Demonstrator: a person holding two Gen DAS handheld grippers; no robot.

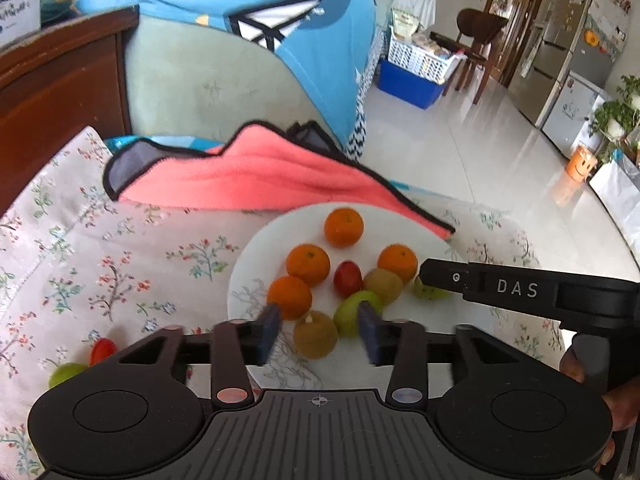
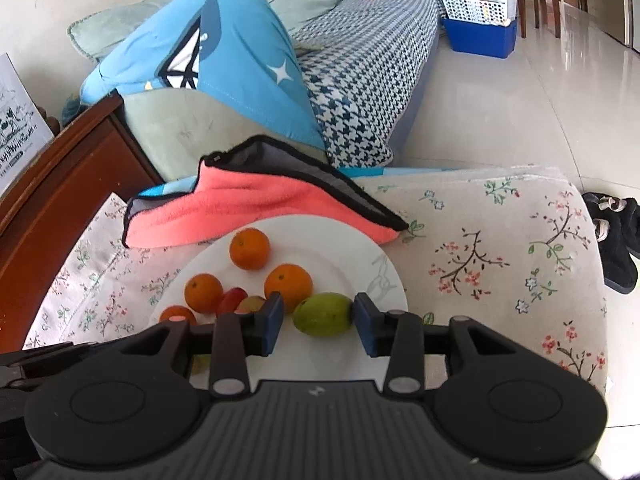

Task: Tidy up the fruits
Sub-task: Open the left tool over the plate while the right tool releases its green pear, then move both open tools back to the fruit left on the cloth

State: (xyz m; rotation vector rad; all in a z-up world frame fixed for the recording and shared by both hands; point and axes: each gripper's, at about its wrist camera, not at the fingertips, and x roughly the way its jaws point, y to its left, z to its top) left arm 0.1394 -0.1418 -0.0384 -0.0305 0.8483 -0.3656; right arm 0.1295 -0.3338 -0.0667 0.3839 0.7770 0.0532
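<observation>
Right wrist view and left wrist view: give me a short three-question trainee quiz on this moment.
1. True or false: all fruit lies on the white plate.
2. Which fruit sits between the fingers of the right hand-held gripper? A) orange B) green fruit C) red fruit
3. How many oranges are on the plate in the left wrist view?

Key: 1 false, a green fruit and a red fruit lie on the floral cloth; 2 B; 3 four.

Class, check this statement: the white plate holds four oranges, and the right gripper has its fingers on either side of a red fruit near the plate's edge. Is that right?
Not quite. The fruit between the fingers of the right gripper is a green fruit, not a red one; the right wrist view shows this. The rest stands: the white plate does hold four oranges, and the green fruit lies near its edge.
</observation>
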